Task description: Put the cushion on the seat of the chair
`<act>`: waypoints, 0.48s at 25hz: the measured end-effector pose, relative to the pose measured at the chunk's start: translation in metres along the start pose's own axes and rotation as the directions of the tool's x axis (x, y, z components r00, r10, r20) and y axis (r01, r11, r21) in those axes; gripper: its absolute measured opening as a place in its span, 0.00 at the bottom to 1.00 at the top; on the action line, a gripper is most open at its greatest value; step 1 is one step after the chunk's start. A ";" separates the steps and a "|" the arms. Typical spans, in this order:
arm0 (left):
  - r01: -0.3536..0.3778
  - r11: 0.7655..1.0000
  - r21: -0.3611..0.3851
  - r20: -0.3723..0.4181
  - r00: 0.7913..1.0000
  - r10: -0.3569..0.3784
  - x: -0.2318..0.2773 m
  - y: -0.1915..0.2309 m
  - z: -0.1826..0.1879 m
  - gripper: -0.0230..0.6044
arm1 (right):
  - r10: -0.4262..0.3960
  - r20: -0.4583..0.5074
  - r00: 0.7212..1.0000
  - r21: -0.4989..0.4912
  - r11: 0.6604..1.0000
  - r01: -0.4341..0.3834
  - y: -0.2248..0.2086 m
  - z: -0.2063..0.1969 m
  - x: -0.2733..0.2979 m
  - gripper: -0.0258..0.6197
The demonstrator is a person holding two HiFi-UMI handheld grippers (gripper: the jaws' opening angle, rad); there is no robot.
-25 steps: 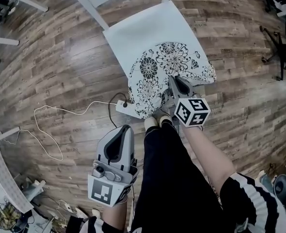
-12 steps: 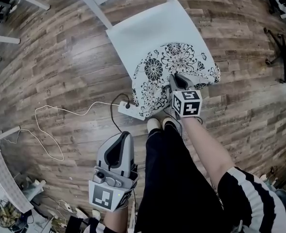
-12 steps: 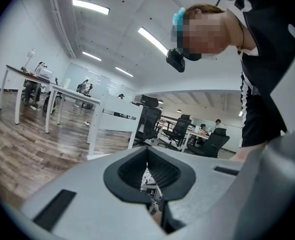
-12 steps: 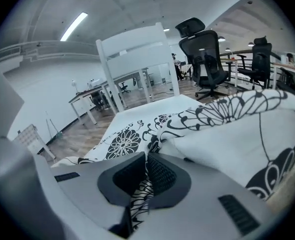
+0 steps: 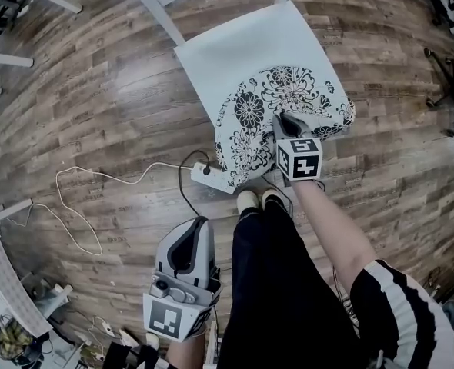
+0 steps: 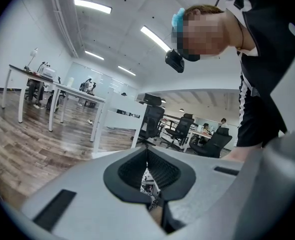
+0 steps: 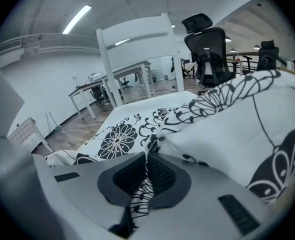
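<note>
your right gripper (image 5: 286,121) pinches the floral cushion (image 5: 267,98), draped over the front of the chair seat (image 5: 235,48), while your left gripper (image 5: 197,224) is closed, empty.

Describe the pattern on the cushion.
The cushion is white with a black floral print, best seen in the head view.

Plenty cropped or covered up here

The chair (image 5: 235,48) loses most of its backrest off the head view's top edge. The right gripper (image 5: 282,118) covers part of the cushion (image 5: 262,102), and the cushion's hanging edge hides one end of the power strip (image 5: 206,177). In the left gripper view, the people (image 6: 222,122) at the far desks are way too small to make out.
</note>
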State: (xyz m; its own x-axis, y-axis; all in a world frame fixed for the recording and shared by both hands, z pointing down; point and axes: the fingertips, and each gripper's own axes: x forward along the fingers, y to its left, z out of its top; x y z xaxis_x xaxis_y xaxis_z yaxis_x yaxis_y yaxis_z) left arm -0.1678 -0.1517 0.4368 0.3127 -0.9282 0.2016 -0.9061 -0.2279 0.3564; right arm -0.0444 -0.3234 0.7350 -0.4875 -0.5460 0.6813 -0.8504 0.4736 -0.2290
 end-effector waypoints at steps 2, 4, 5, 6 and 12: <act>-0.009 1.000 -0.005 0.005 1.000 0.009 -0.001 0.004 0.000 0.05 | -0.019 0.003 1.000 0.022 1.000 0.019 -0.001 0.003 0.002 0.08; -0.009 1.000 -0.010 0.020 1.000 0.009 0.000 0.007 0.003 0.05 | -0.028 0.011 1.000 0.043 0.999 0.027 -0.002 0.005 0.002 0.08; -0.010 1.000 -0.012 0.023 1.000 0.010 0.000 0.008 0.004 0.05 | -0.029 0.013 0.999 0.050 0.998 0.028 -0.003 0.006 0.002 0.08; -0.011 1.000 -0.013 0.022 1.000 0.012 0.000 0.009 0.004 0.05 | -0.030 0.013 0.999 0.054 0.998 0.030 -0.004 0.006 0.002 0.08; -0.042 0.999 -0.021 0.000 0.999 0.042 -0.003 0.019 0.000 0.05 | -0.033 -0.004 0.999 0.088 0.996 0.033 -0.006 0.013 0.005 0.08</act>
State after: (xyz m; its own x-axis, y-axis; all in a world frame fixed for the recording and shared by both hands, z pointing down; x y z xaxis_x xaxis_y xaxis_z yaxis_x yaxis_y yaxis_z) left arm -0.1864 -0.1535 0.4427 0.2740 -0.9370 0.2167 -0.9125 -0.1821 0.3663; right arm -0.0441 -0.3380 0.7307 -0.4586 -0.5587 0.6910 -0.8802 0.3925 -0.2669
